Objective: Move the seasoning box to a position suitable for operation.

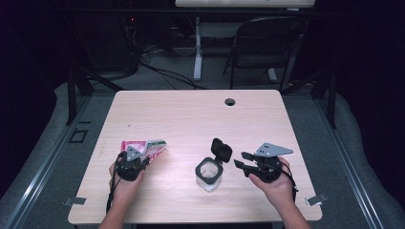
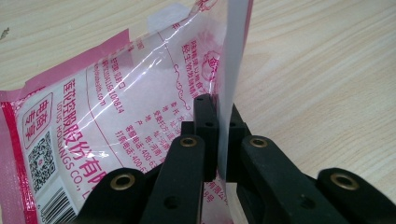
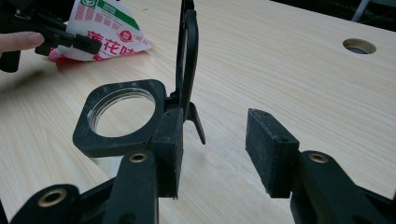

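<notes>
At table's (image 1: 191, 119) front-left: pink-and-clear printed plastic bag (image 1: 145, 147), white granules inside, lying flat, long axis running left-right, one edge pinched by left gripper (image 1: 143, 160), jaws pressed together on it. Toward centre-right: clear jar (image 1: 208, 172) with black square rim, flip lid (image 1: 221, 149) standing upright. Just beside it, right gripper (image 1: 242, 161), jaws spread, holding nothing.

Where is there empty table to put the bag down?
The far half of the table, up to the cable hole, is bare. So is the strip between the plastic bag and the open-lidded jar. The near edge is crowded by both hands and grippers.
</notes>
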Demonstrator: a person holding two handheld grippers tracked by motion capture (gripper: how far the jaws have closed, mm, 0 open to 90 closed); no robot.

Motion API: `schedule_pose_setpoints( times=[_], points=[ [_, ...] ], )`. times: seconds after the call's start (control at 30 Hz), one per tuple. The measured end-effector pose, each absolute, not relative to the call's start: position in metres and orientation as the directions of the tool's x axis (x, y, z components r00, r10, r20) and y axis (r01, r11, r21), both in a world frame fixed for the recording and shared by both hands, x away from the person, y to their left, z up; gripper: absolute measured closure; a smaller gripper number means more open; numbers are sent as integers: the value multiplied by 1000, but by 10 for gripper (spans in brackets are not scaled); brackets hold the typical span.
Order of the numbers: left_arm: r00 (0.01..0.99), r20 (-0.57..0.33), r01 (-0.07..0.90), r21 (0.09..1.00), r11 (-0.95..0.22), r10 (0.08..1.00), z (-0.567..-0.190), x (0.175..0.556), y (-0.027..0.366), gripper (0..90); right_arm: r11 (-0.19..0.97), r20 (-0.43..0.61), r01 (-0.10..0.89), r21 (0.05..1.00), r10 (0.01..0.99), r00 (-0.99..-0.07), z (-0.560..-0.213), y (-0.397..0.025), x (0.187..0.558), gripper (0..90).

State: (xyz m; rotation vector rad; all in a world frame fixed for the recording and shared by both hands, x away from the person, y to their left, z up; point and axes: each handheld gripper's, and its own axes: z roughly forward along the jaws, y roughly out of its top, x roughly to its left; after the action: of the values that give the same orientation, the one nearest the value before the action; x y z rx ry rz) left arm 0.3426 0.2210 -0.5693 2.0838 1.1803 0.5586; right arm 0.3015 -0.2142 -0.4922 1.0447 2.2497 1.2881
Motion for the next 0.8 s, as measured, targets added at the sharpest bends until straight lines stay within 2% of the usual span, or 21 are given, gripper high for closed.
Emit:
schedule_pose_setpoints(
  times=[0.8],
  points=[
    [493, 28, 555, 760, -339, 870, -551, 338, 233, 900, 315, 62, 431, 846, 744, -665, -493, -215, 302, 567]
  ],
)
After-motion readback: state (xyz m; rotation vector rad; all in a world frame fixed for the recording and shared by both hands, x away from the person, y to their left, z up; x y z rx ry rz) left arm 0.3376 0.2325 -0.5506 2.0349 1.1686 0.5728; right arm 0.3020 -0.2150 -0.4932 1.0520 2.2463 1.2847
